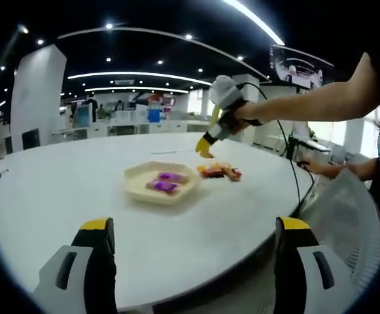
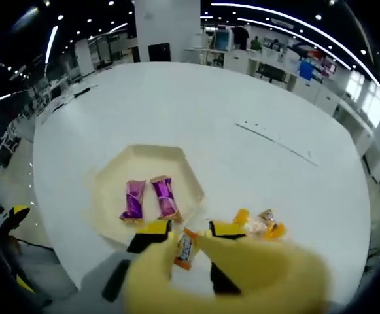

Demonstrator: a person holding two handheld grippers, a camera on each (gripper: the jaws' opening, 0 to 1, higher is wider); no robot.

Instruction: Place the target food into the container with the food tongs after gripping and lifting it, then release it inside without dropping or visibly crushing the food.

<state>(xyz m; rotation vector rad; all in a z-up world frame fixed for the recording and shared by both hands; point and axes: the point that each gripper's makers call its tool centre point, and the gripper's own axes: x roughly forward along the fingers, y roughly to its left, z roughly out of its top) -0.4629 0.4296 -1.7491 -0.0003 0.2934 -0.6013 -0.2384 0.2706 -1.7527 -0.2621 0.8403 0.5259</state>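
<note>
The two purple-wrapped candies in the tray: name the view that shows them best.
The right gripper view: the purple candies lie side by side in the tray, seen from above and close. The left gripper view shows them small and low-angled.

Cream hexagonal tray point(image 2: 111, 190) on white table, two purple-wrapped candies point(image 2: 149, 199) lying side by side inside, orange-wrapped candies point(image 2: 261, 226) heaped just beside it

A large round white table point(image 2: 196, 111) carries a cream hexagonal tray point(image 2: 111, 180) near its edge. Just beside the tray, at about four o'clock from it in the right gripper view, lies a small heap of orange-wrapped candies point(image 2: 263, 226).
</note>
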